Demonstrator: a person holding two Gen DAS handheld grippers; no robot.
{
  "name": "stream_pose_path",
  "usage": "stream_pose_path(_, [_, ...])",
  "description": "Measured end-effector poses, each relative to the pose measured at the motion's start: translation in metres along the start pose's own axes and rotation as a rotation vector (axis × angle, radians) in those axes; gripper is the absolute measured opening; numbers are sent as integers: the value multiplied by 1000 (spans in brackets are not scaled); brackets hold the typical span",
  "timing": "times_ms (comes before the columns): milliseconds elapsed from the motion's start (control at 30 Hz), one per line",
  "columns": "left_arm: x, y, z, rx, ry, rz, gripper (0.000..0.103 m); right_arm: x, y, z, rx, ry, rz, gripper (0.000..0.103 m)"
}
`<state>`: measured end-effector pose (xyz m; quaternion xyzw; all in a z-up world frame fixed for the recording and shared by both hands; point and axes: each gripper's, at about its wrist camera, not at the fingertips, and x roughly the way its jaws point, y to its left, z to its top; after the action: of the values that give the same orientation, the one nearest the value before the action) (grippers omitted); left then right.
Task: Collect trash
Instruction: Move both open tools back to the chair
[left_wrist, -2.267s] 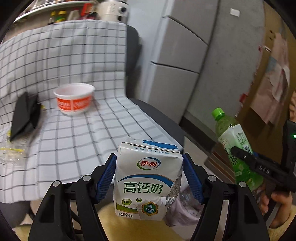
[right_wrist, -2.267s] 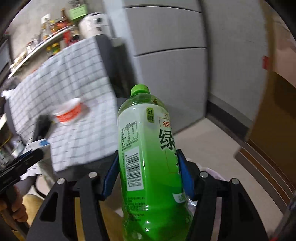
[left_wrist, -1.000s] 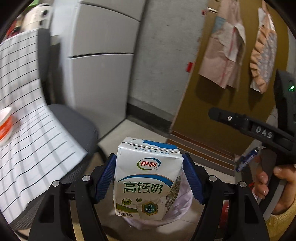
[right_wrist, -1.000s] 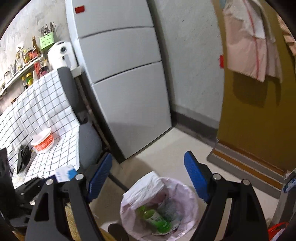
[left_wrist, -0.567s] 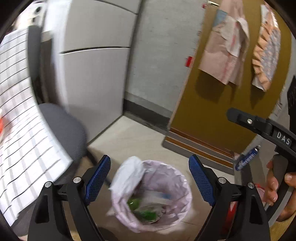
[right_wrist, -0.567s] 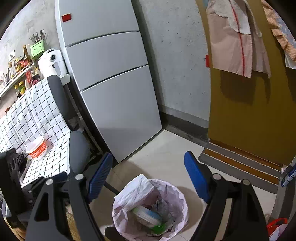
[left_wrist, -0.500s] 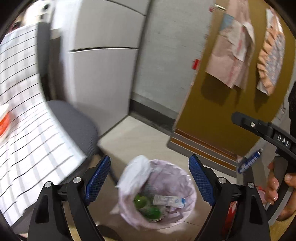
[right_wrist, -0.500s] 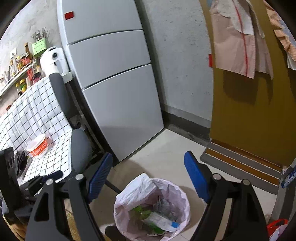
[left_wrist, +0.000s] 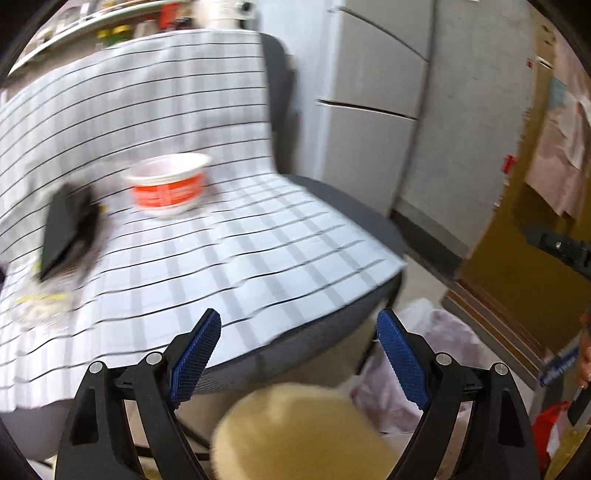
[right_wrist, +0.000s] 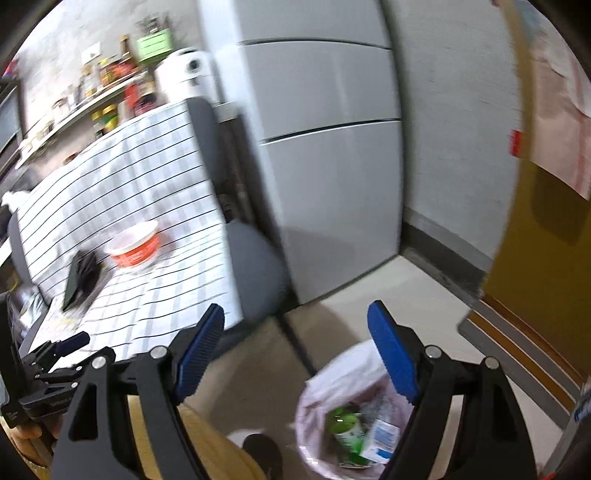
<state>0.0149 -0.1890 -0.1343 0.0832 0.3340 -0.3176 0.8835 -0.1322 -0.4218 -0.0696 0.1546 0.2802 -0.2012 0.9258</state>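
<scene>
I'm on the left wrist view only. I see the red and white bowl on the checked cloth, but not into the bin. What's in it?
Observer: The bin holds a green bottle and a milk carton.
Operator: Is my right gripper carrying anything?
Observer: No, the right gripper is open and empty.
Operator: Anything near the bowl?
Observer: A black wallet-like item lies beside the bowl.

A grey refrigerator (right_wrist: 332, 155) is standing beside a chair (left_wrist: 332, 206) that is wearing a checked cloth (left_wrist: 147, 129); bottles are lining a shelf (right_wrist: 74, 107).
</scene>
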Motion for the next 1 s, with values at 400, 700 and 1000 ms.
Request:
stream_pose_path(400, [-44,121,-3,-234,-42,222,86,62,143,19,-218,95,206,77])
stream_pose_path(700, [-40,201,30,-302,-52,352,85,113,219,39,-305,143,301,75])
stream_pose_path(1000, [37,220,94,-248,12,456,76,166,238,65,-295,151,300,75])
